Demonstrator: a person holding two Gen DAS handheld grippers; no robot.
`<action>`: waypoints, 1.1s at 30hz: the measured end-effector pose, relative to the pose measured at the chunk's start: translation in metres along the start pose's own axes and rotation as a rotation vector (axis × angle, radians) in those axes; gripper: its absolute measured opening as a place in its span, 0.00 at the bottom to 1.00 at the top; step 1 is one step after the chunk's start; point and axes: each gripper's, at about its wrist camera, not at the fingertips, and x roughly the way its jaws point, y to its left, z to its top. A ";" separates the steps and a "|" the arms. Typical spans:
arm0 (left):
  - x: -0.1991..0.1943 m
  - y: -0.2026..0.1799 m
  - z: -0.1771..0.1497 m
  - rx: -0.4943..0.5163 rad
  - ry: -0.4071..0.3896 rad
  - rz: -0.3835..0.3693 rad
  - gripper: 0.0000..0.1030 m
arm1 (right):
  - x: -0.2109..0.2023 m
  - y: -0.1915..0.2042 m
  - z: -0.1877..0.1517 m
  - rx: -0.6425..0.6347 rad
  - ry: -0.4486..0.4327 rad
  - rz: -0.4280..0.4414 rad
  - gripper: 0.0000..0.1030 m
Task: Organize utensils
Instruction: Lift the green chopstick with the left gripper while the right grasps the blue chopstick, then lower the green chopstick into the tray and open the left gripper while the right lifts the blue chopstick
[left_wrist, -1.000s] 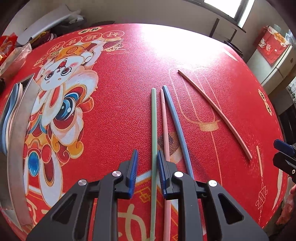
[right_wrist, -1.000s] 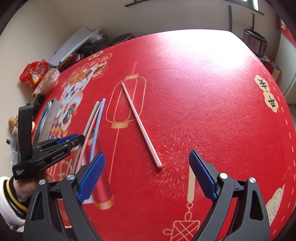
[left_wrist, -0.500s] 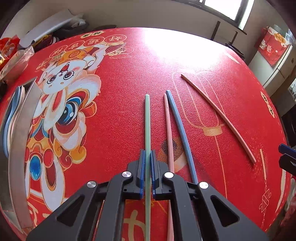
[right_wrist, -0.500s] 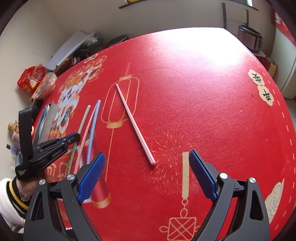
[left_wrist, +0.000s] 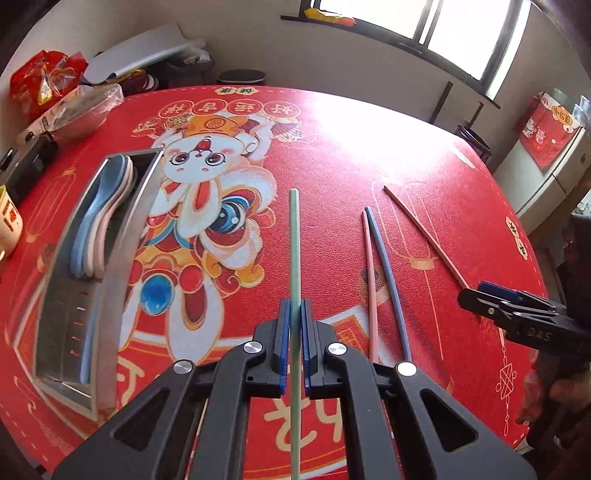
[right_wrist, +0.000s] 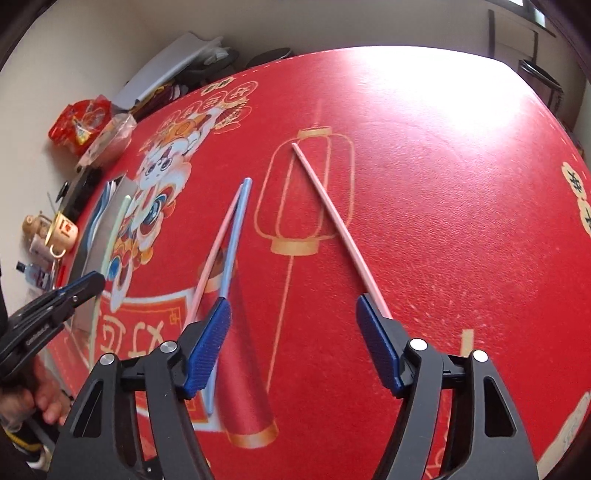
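Red printed tablecloth (left_wrist: 332, 155) covers a round table under a window; all utensils lie on it or in a steel tray.

Nearest, in the left wrist view, the left gripper (left_wrist: 294, 314) is clamped tight on a green chopstick (left_wrist: 294, 236). The stick runs straight out between the pads, its far tip raised clear of the cloth, so it appears lifted rather than resting. Gripping it partway along, in line with the fingers, probably keeps it from swinging during carriage.

Just to its right lie a pink chopstick (left_wrist: 370, 280) and a blue chopstick (left_wrist: 388, 280), side by side and nearly touching at their far tips (grouped, not yet put away). Farther right, a second pink chopstick (left_wrist: 424, 236) lies alone at an angle, well apart from the pair.

In the right wrist view, the right gripper (right_wrist: 293, 310) hovers low over the cloth with its jaws closing. Nothing is pressed between them: the blue chopstick passes by the left pad, and the lone pink one ends at the right pad. Which stick it is going for cannot be told.

To the left, the tray (left_wrist: 122, 236) holds stacked spoons (left_wrist: 99, 218) in blue and pink, nested bowl to bowl. It is the likely destination for the green stick.

Beyond, bags and clutter line the wall.
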 end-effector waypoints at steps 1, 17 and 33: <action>-0.006 0.006 -0.001 -0.006 -0.006 0.007 0.05 | 0.005 0.007 0.002 -0.019 0.004 0.001 0.55; -0.053 0.087 -0.011 -0.108 -0.039 0.061 0.05 | 0.060 0.064 0.019 -0.087 0.059 -0.073 0.21; -0.052 0.111 0.024 -0.070 -0.076 -0.032 0.05 | 0.061 0.066 0.017 -0.057 0.039 -0.121 0.07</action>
